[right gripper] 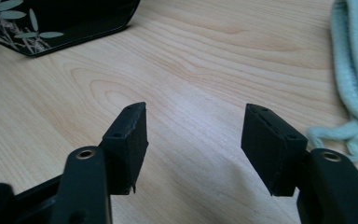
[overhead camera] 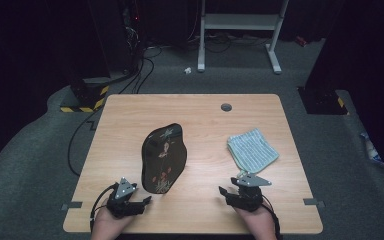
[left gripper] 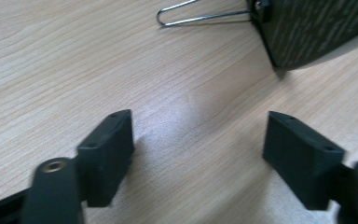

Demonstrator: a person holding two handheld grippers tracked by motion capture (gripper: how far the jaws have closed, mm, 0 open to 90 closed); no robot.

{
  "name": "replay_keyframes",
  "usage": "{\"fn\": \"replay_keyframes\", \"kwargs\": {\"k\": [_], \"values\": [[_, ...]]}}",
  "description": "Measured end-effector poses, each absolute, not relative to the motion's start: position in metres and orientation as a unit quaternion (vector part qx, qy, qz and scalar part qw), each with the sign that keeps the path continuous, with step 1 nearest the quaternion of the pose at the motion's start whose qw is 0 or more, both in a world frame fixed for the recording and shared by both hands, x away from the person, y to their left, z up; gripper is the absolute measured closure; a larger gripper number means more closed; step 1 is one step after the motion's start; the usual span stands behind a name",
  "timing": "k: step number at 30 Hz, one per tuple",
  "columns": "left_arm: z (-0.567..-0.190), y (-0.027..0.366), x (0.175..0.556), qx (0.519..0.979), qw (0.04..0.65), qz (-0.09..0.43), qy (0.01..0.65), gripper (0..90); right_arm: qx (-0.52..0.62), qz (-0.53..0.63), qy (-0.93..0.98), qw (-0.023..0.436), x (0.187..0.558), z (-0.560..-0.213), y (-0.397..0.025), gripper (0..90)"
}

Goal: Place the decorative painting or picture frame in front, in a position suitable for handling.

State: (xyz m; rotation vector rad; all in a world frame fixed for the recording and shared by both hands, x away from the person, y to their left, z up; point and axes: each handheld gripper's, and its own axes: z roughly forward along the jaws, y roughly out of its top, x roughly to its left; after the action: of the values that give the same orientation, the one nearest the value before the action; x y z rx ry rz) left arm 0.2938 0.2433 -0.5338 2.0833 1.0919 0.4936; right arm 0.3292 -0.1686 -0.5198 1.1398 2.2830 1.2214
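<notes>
A black lacquered tray with a painted plant design lies in the middle of the wooden table. A folded pale blue-green cloth lies to its right. My left gripper rests near the table's front edge, just left of the tray's near end, open and empty. My right gripper sits in front of the cloth, also open and empty. In the left gripper view the open gripper faces bare wood, with the tray's edge at the top right. The right gripper has the tray ahead to its left and the cloth to its right.
A thin metal wire loop sticks out from the tray's edge onto the table. A round grey cable port sits near the table's far edge. Beyond the table stand a white frame, dark equipment and floor cables.
</notes>
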Motion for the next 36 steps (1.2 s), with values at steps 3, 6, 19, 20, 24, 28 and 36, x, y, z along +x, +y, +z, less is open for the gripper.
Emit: {"fn": "replay_keyframes", "kwargs": {"k": [3, 6, 19, 20, 24, 28, 36], "values": [[-0.534, 0.243, 0.296, 0.807, 0.355, 0.189, 0.432, 16.8, 0.406, 0.416, 0.796, 0.17, 0.331, -0.518, -0.172, 30.0], [-0.534, 0.244, 0.297, 0.806, 0.353, 0.189, 0.437, 13.6, 0.41, 0.416, 0.791, 0.179, 0.332, -0.515, -0.177, 27.0], [-0.535, 0.241, 0.299, 0.807, 0.346, 0.188, 0.44, 7.6, 0.442, 0.378, 0.784, 0.219, 0.35, -0.502, -0.198, 8.6], [-0.535, 0.241, 0.299, 0.807, 0.345, 0.189, 0.441, 7.5, 0.444, 0.372, 0.784, 0.223, 0.354, -0.5, -0.2, 8.6], [-0.535, 0.241, 0.299, 0.807, 0.346, 0.187, 0.44, 7.4, 0.456, 0.36, 0.781, 0.229, 0.371, -0.493, -0.21, 8.6], [-0.535, 0.241, 0.299, 0.807, 0.346, 0.187, 0.44, 7.2, 0.471, 0.343, 0.781, 0.224, 0.395, -0.491, -0.22, 8.2], [-0.535, 0.241, 0.299, 0.808, 0.346, 0.187, 0.439, 7.0, 0.483, 0.314, 0.789, 0.215, 0.444, -0.485, -0.229, 8.1]]}}
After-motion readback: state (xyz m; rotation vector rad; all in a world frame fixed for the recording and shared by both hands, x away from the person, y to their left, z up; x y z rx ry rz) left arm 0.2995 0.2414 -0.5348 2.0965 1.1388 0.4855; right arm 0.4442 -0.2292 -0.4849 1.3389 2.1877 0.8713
